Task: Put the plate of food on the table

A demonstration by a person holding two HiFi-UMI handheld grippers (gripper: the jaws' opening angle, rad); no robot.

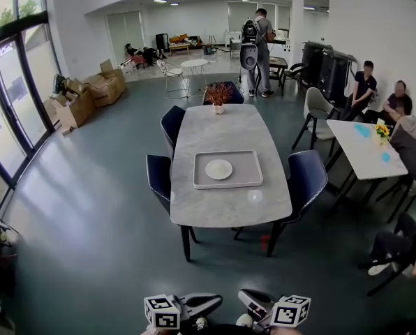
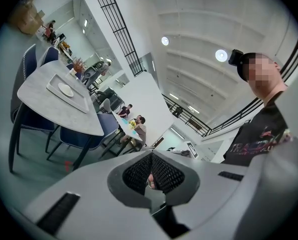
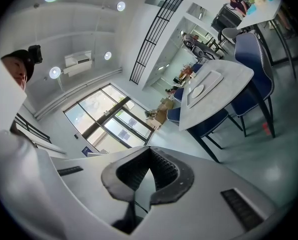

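Left hand-held gripper [image 1: 215, 301], right hand-held gripper [image 1: 244, 296], jaws together, empty; plate [image 1: 218, 169] well ahead on tray [image 1: 253, 180].

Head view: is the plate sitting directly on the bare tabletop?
No, the white plate lies inside the grey tray, which sits on the table.

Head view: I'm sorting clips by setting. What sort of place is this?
Probably an open office lounge or dining hall: a grey dining table with blue chairs, a white table with seated people, cardboard boxes by tall windows.
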